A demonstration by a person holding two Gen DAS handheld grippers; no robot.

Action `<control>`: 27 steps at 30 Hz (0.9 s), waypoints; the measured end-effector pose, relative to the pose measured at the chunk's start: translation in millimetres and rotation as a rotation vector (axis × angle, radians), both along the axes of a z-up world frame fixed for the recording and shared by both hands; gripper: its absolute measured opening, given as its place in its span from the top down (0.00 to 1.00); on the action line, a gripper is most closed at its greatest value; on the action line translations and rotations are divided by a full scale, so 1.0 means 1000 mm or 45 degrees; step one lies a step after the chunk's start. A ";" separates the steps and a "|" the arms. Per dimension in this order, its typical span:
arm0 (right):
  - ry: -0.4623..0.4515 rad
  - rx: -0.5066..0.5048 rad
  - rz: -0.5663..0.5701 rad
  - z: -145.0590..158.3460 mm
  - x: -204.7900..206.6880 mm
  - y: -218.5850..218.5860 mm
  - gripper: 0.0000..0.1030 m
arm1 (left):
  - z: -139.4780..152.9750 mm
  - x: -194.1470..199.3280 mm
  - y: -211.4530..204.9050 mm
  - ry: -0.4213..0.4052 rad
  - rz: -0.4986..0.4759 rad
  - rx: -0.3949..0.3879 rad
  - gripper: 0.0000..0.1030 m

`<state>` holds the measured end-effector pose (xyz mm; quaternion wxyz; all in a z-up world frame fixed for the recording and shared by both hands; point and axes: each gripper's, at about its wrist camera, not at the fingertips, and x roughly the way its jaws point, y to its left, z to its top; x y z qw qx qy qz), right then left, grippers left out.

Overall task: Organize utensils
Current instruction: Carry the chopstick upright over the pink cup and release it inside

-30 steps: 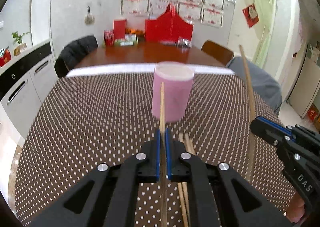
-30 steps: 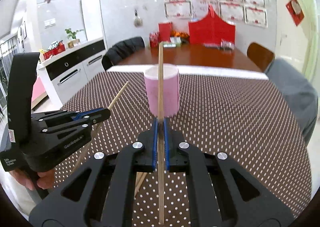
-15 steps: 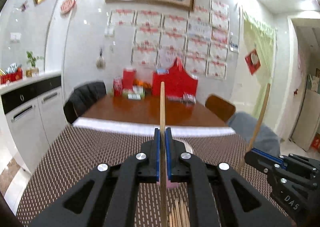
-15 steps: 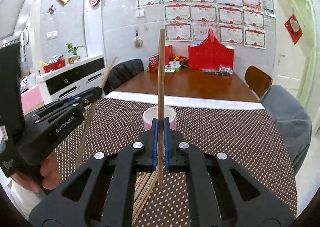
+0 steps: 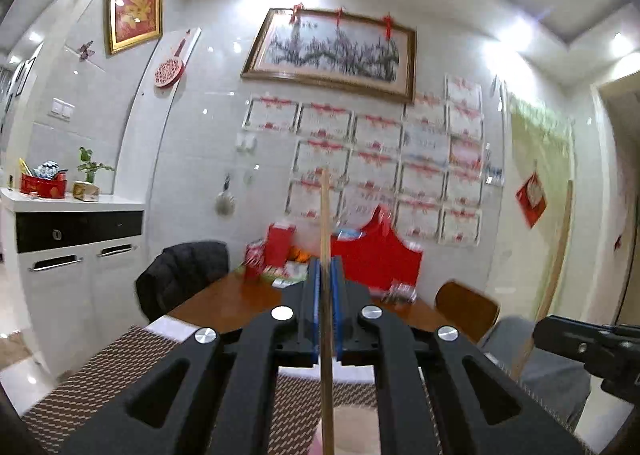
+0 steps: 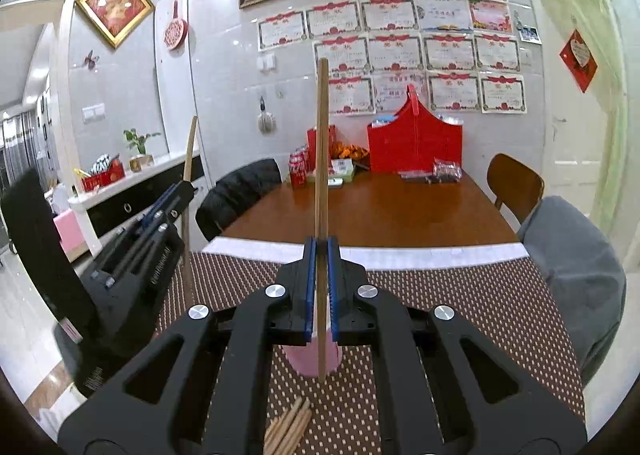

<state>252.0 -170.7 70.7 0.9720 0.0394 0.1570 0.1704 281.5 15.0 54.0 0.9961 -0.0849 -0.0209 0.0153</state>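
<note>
My left gripper (image 5: 325, 287) is shut on a wooden chopstick (image 5: 325, 215) that stands upright between the blue pads. It is held high, with the pink cup (image 5: 352, 427) a blurred patch at the bottom edge. In the left wrist view the right gripper (image 5: 560, 331) shows at the right with its own chopstick (image 5: 560, 247). My right gripper (image 6: 321, 255) is shut on a second upright chopstick (image 6: 322, 135), whose lower tip hangs in front of the pink cup (image 6: 308, 359). The left gripper (image 6: 180, 195) and its chopstick (image 6: 189, 159) appear at the left there. Several loose chopsticks (image 6: 288, 431) lie on the mat below.
A brown dotted placemat (image 6: 460, 295) covers the near table end. Beyond it the wooden table (image 6: 400, 215) carries red boxes and cans. A dark chair (image 6: 240, 191) stands at the left. A chair with a grey garment (image 6: 572, 255) is at the right, a cabinet (image 5: 72, 255) at the far left.
Both grippers have risen with their chopsticks. The left one has tipped up to level, so the cup has dropped to the bottom of its view. The cup sits lower in the right view too.
</note>
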 end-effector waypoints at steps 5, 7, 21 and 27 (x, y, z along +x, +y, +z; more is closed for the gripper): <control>-0.037 0.005 0.001 0.009 0.016 0.000 0.94 | -0.002 0.024 -0.006 -0.068 0.048 0.012 0.94; -0.054 0.006 -0.008 0.011 0.023 0.001 0.94 | -0.006 0.038 -0.005 -0.068 0.042 -0.010 0.94; 0.080 0.038 0.082 -0.018 0.083 0.013 0.94 | -0.036 0.111 0.010 0.035 0.089 -0.173 0.95; 0.191 -0.008 0.101 -0.038 0.102 0.023 0.94 | -0.050 0.112 -0.006 0.034 0.094 -0.055 0.94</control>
